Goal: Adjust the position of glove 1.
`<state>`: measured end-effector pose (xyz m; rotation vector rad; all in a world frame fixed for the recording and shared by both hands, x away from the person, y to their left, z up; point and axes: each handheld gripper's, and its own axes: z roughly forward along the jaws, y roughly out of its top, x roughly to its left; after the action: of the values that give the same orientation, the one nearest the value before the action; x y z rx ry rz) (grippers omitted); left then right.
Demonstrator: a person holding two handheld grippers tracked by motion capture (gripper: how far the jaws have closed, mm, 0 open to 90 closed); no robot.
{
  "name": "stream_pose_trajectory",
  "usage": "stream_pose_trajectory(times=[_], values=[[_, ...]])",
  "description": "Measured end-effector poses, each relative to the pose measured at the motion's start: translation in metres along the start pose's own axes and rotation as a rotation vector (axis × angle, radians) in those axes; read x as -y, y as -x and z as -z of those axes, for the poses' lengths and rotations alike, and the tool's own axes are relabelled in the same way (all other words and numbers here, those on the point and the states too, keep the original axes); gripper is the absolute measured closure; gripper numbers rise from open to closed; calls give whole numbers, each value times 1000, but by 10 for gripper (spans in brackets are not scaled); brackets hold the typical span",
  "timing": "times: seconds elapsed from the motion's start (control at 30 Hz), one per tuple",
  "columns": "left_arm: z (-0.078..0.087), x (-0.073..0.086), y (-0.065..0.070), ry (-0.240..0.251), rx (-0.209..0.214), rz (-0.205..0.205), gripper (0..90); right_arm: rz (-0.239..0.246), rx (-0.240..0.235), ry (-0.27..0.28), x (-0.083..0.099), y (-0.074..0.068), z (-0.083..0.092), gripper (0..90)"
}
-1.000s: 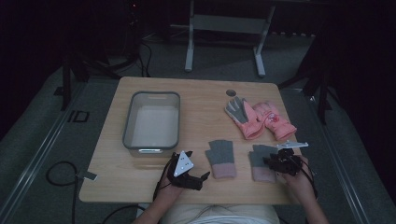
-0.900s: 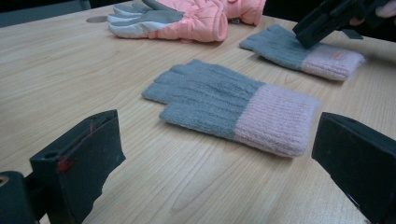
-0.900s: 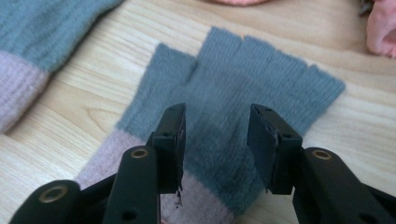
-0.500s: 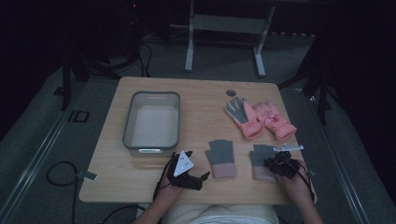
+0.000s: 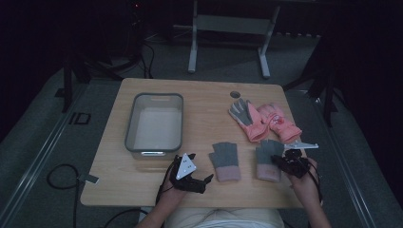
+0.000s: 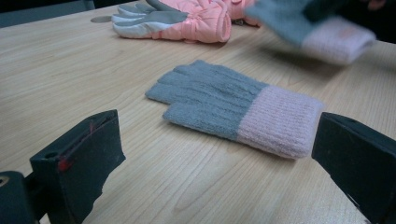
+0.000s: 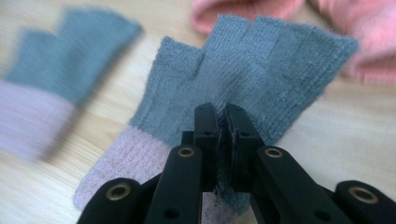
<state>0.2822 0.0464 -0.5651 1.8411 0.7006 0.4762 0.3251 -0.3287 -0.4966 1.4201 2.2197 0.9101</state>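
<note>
A grey glove with a pink cuff (image 7: pixel 219 93) is pinched at its edge by the right gripper (image 7: pixel 223 122). The jaws have just been closing and are now shut tight, with a fold of the knit caught between them. In the high view this glove (image 5: pixel 269 156) is seen at the near right of the table (image 5: pixel 204 102), with the right gripper (image 5: pixel 287 163) at its side.

The matching glove (image 6: pixel 233 105) is left flat on the wood, apart from the first one. It is faced by the left gripper (image 6: pixel 219 161), whose jaws are held wide open with nothing between them. The glove is not yet touched.

So the job is judged to be only just begun: one glove has been grabbed, and nothing has been put away. The clear bin (image 5: pixel 154 124) at the left is seen to hold nothing, and a pair of pink gloves (image 5: pixel 266 121) is left lying at the far right.

The tight pinch on the knit is shown best in the right gripper view. In the left gripper view the grabbed glove (image 6: pixel 308 28) looks to be off the wood, though it is blurred. The bin and the whole layout are shown in the high view.
</note>
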Motion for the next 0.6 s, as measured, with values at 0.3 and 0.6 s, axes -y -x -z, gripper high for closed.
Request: stream_pose_trajectory(times=[0.3, 0.6], values=[[0, 0, 0, 7, 0, 4, 12, 57, -71, 80, -32, -24, 15, 848], [0, 0, 0, 9, -2, 4, 13, 140, -187, 77, -56, -66, -2, 848]])
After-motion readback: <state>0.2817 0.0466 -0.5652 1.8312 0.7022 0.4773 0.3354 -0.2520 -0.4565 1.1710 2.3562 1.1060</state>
